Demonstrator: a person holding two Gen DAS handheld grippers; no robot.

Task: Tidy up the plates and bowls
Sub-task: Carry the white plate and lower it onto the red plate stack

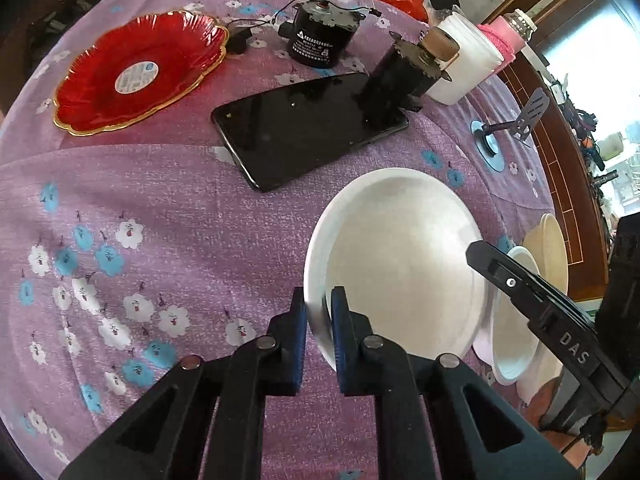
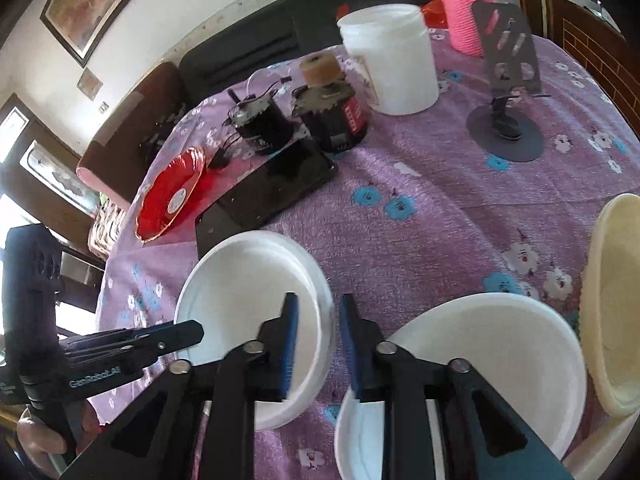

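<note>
Closest in, the left gripper has its blue-padded fingers clamped on the near rim of a white bowl, one pad outside the wall and one inside. That bowl sits on the purple flowered cloth of the desk, at about five o'clock in the left wrist view.

The right gripper reaches to the same bowl's far edge; its fingers straddle the rim with only a narrow gap left, and I cannot tell whether the pads actually press on it. Just right of it lies a second white bowl, partly under the gripper's frame, and a cream bowl stands at three o'clock.

Farther out, a black phone lies flat at centre. A red glass plate with a gold edge rests at ten o'clock. Behind the phone stand two small black motors, a white plastic jar and a phone stand.
</note>
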